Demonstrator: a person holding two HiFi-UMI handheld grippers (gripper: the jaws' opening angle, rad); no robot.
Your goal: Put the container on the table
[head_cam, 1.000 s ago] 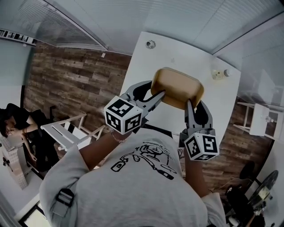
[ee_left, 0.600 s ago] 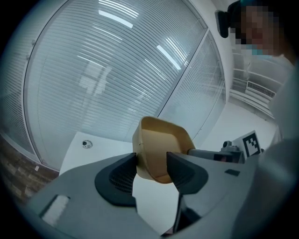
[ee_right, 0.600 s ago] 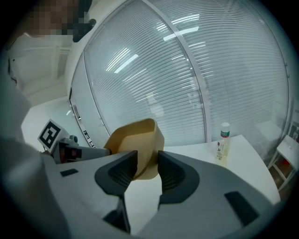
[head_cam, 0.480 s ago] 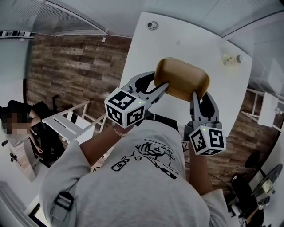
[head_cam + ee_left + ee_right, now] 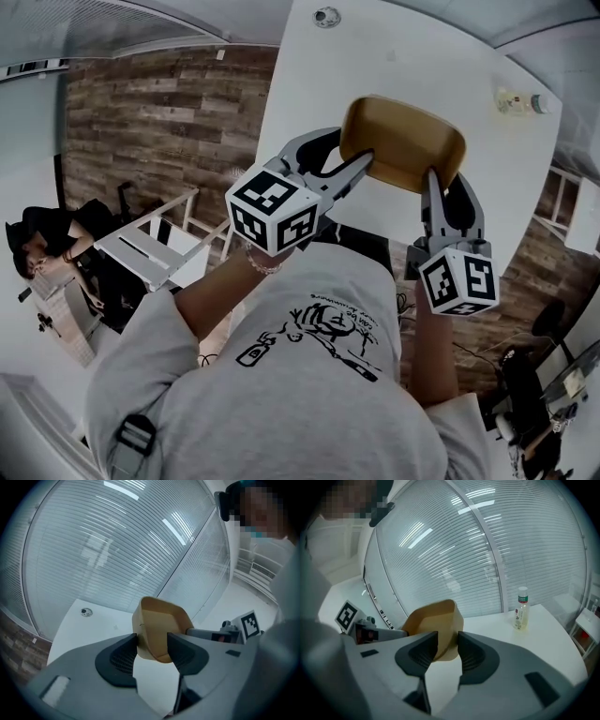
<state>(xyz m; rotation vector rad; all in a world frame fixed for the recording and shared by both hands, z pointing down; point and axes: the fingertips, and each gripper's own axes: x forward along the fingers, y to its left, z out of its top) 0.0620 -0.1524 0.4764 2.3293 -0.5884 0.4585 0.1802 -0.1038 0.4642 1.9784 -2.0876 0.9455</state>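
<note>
A tan, rounded plastic container [image 5: 403,141] hangs in the air over the near end of the white table [image 5: 309,84], held from both sides. My left gripper [image 5: 361,171] is shut on its left wall; in the left gripper view the container [image 5: 159,623] is tilted, open side showing, with the rim pinched between the jaws of the left gripper [image 5: 153,645]. My right gripper [image 5: 433,186] is shut on the opposite wall. The right gripper view has the container [image 5: 433,620] clamped in the right gripper [image 5: 448,644]. Whether its base touches the table is hidden.
A small clear bottle [image 5: 518,101] stands at the table's far right, also in the right gripper view as the bottle [image 5: 521,607]. A round cable port [image 5: 326,16] sits at the table's far end. A white rack [image 5: 150,253] and a seated person [image 5: 42,248] are left, on wood flooring.
Both grippers have carried the container forward, farther over the table, and kept their hold on it. The bottle and port have not moved on the table.
</note>
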